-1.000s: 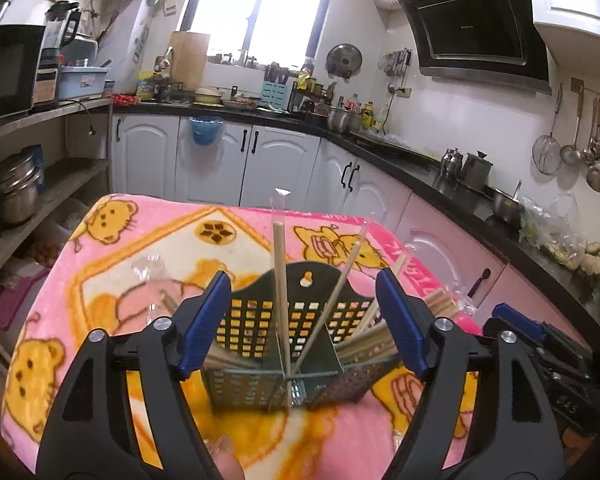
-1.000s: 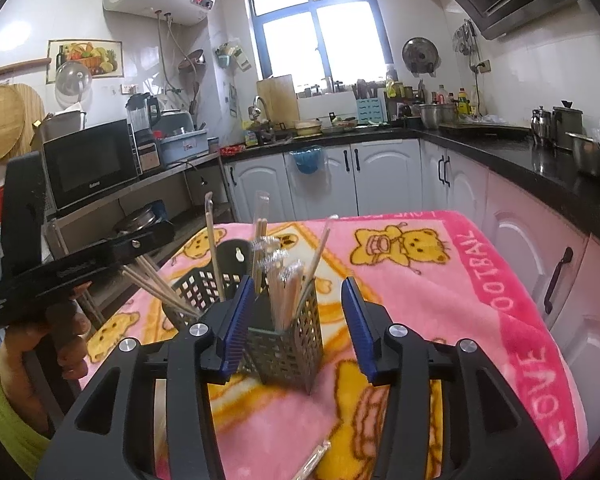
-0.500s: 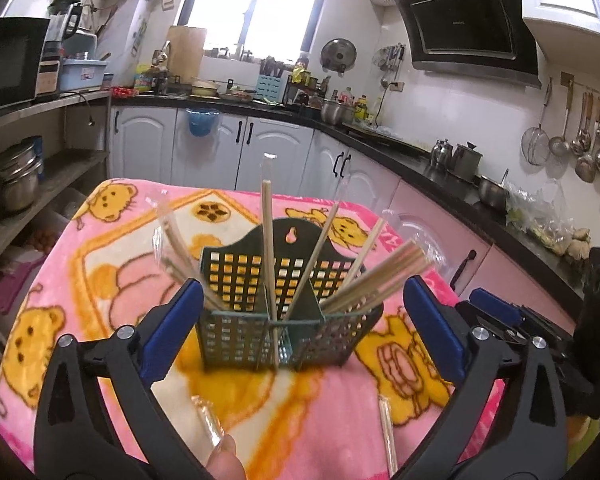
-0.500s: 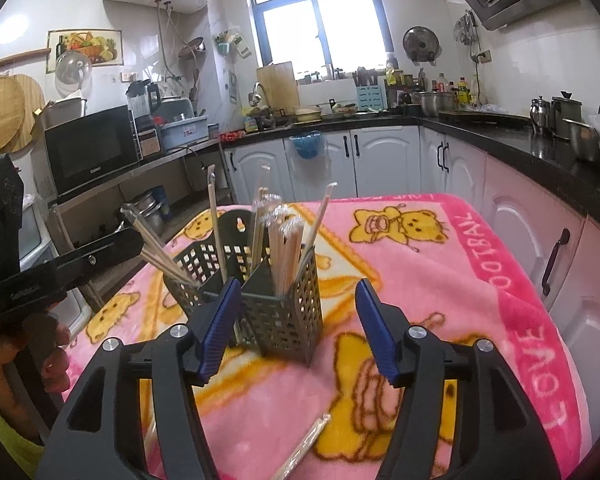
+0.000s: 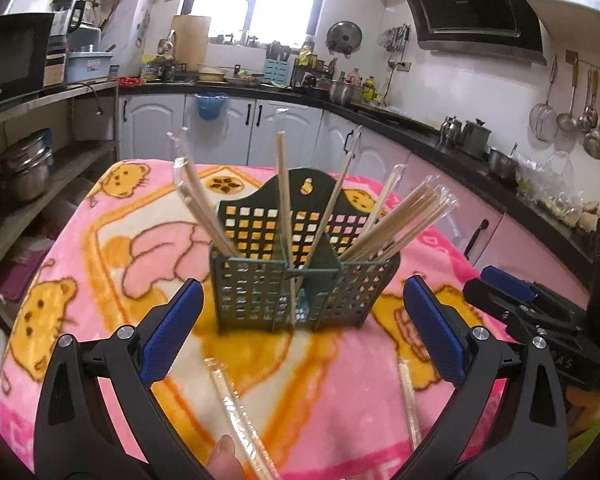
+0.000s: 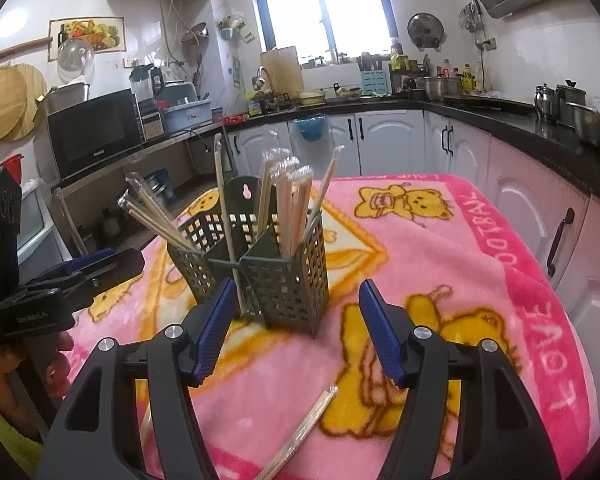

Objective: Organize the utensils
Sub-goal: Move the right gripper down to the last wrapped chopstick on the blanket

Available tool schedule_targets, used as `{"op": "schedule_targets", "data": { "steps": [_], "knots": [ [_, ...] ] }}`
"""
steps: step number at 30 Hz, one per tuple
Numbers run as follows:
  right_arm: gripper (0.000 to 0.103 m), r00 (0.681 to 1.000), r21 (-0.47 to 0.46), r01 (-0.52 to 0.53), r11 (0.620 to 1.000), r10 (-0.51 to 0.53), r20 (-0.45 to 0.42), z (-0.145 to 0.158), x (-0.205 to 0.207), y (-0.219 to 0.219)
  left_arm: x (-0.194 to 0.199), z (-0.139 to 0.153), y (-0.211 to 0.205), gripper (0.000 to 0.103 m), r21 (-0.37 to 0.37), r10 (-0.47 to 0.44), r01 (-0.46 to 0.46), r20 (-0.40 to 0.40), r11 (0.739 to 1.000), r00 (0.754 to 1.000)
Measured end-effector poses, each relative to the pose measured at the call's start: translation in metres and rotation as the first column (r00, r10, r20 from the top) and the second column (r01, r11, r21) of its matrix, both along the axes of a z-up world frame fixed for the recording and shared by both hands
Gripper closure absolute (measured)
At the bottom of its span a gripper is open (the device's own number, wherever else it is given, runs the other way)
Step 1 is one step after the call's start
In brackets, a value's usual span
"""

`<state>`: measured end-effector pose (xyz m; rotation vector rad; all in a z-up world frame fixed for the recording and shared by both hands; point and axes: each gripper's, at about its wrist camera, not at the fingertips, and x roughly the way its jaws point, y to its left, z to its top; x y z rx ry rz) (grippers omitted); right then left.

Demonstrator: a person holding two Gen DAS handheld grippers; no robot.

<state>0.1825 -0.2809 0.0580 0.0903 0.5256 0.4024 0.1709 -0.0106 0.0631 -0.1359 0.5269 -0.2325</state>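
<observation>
A dark green perforated utensil holder stands upright on the pink cartoon blanket. It also shows in the right wrist view. Wrapped wooden chopsticks lean in its compartments, bunched in one compartment. Two wrapped chopstick pairs lie on the blanket in front: one left of centre, one on the right. One also shows in the right wrist view. My left gripper is open and empty, in front of the holder. My right gripper is open and empty, in front of the holder.
The blanket covers a table with drop-offs at its edges. White kitchen cabinets and a black counter ring the room. A microwave sits on a shelf to the left. The other gripper shows at the right edge.
Both grippers have pulled back from the holder and opened wider. The holder, earlier between the left jaws, now stands free on the blanket. Loose chopsticks have come into view.
</observation>
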Motion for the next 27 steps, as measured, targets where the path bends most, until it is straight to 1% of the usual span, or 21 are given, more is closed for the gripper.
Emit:
{"op": "schedule_targets", "data": {
  "steps": [4,15,27],
  "knots": [
    [0.042,1.000,-0.010,-0.007,1.000,0.007,-0.016,-0.006,-0.002,0.003,-0.002,-0.007,0.001,0.011,0.020,0.011,-0.011,-0.012,1.000,1.000],
    [0.041,0.998,-0.041,-0.034,0.999,0.031,-0.059,-0.021,-0.004,0.011,-0.004,-0.026,0.005,0.011,0.047,0.046,-0.044,-0.050,0.998,0.998],
    [0.041,0.990,-0.088,-0.068,0.994,0.057,-0.129,-0.045,-0.003,0.022,0.001,-0.055,0.013,0.011,0.072,0.085,-0.076,-0.130,0.995,0.988]
  ]
}}
